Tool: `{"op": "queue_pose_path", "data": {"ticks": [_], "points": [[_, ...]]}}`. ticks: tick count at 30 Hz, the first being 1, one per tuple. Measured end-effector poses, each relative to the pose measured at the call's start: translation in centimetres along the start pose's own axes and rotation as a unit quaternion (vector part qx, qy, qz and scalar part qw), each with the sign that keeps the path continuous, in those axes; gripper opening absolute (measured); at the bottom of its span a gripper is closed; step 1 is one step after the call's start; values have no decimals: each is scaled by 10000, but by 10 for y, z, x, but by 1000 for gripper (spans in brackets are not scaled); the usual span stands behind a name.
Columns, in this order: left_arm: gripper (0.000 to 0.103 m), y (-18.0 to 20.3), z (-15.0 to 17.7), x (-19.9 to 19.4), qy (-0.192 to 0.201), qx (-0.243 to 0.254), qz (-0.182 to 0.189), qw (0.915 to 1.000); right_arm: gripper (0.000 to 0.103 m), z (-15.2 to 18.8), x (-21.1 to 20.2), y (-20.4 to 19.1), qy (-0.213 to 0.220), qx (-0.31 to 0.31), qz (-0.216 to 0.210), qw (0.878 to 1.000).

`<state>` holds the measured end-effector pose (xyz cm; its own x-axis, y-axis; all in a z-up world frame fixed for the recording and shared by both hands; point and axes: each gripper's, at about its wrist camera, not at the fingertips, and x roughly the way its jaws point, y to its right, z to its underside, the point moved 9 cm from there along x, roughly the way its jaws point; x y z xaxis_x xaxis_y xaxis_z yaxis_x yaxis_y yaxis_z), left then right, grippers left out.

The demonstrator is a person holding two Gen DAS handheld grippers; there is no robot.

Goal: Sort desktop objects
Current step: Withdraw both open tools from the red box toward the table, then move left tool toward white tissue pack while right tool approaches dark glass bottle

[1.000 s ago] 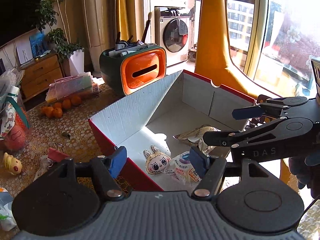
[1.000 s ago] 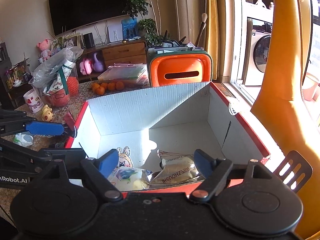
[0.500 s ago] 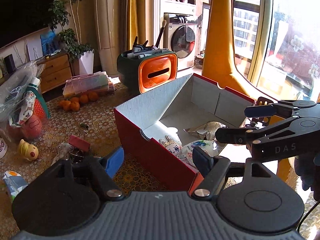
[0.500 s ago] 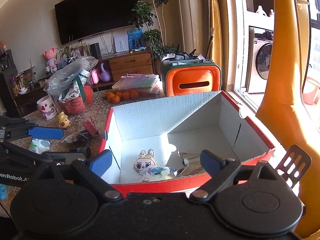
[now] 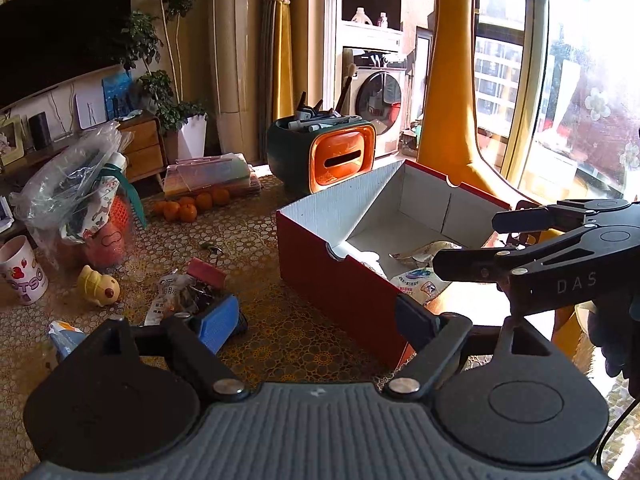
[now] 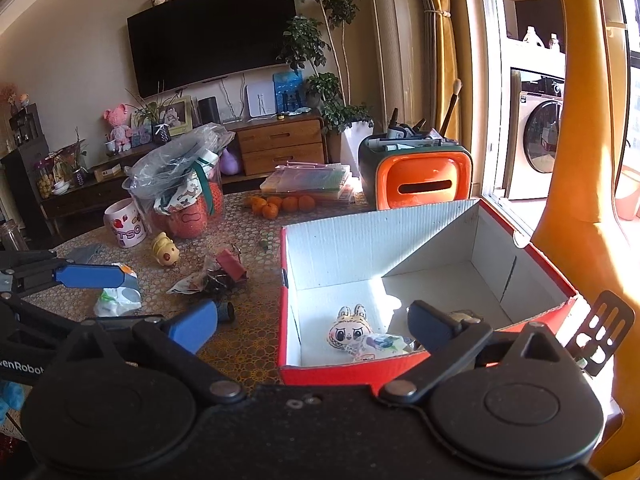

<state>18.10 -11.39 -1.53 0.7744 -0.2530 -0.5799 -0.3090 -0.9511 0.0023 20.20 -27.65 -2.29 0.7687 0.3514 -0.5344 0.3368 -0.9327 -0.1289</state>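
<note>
The red cardboard box [image 5: 332, 280] with a white inside stands open on the patterned table. A bunny doll [image 6: 348, 330] and snack packets [image 6: 384, 344] lie on its floor. My left gripper [image 5: 316, 320] hangs before the box's near left corner, its jaws opening with nothing between them. My right gripper [image 6: 312, 324] hovers at the box's front wall, jaws opening wide and empty. Left of the box lie a yellow duck toy [image 5: 98, 286], a red clip [image 5: 206, 272] and a crumpled packet pile [image 5: 172, 292].
A white mug [image 6: 126, 224], a plastic bag of red items [image 5: 80, 208], several oranges [image 5: 188, 206] and stacked folders sit further back. An orange and green organizer [image 5: 332, 156] stands behind the box. A yellow chair back rises at the right.
Both grippers have drawn back from over the box, which now looks farther away. Both sets of jaws have spread wider. More of the table left of the box shows.
</note>
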Motion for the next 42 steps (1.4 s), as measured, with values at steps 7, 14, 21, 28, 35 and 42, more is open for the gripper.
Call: {"op": "queue_pose_path", "data": {"ticks": [7, 14, 21, 28, 35, 42], "points": [[92, -30, 15, -20, 49, -147, -131, 9998, 102, 1, 1, -32, -21, -144, -103, 9998], [100, -71, 29, -36, 128, -383, -410, 9983, 102, 0, 9, -67, 27, -355, -227, 9991], [103, -117, 43, -45, 157, -625, -836, 9944, 102, 2, 22, -98, 27, -582, -351, 9977], [103, -160, 57, -42, 84, -876, -1137, 9896, 102, 3, 43, -116, -39, -594, -402, 9974], [103, -193, 69, -32, -24, -1046, -1352, 9853, 102, 3, 69, -128, -166, -681, -426, 9966], [103, -223, 77, -12, -156, -1145, -1603, 9803, 102, 7, 103, -137, -329, -803, -451, 9952]]}}
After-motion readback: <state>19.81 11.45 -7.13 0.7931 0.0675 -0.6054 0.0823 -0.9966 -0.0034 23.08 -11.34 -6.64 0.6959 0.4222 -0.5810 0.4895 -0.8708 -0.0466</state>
